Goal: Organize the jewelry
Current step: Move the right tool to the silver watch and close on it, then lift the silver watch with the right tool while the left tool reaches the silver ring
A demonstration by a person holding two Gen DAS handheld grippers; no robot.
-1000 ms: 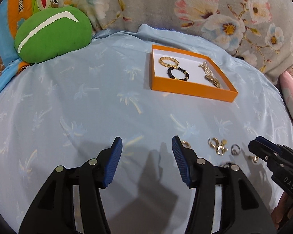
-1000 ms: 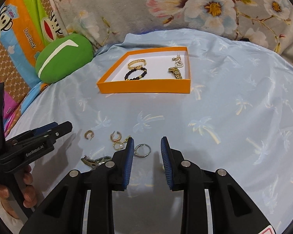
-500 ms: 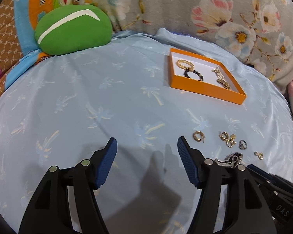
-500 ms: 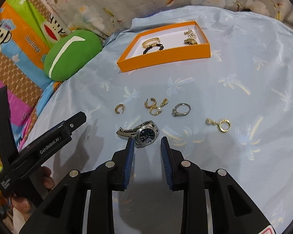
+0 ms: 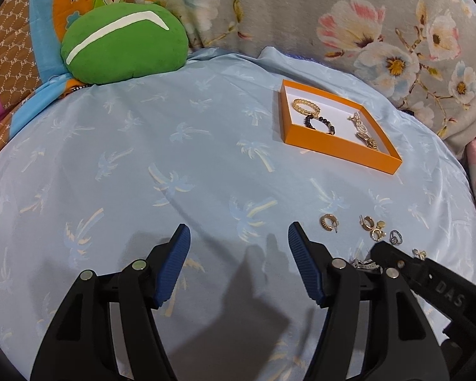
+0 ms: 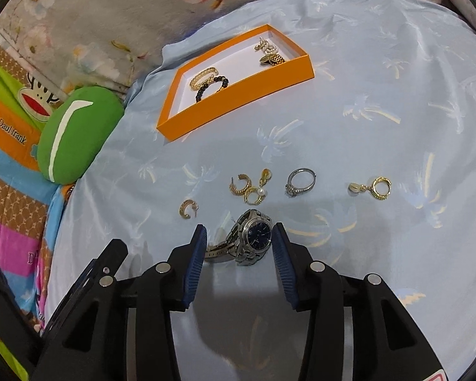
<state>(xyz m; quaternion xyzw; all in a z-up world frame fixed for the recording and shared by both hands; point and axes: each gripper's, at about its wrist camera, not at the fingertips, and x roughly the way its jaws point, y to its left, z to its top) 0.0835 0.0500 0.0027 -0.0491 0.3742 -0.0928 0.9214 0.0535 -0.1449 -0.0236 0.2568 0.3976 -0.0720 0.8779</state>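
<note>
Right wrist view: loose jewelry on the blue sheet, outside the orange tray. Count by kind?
Silver watch: 1
Silver ring: 1
Gold earrings: 4 (two lie touching in a cluster)
Total: 6

The right gripper (image 6: 239, 238) is hovering with its jaws standing apart on either side of a silver watch (image 6: 249, 241) that is lying on the blue bed sheet (image 6: 380, 101). Just beyond it, gold earrings (image 6: 249, 187), a silver ring (image 6: 300, 181) and a gold pendant earring (image 6: 371, 187) are lying in a row. Farther back, an orange box (image 6: 238, 93) is holding bracelets.
</note>
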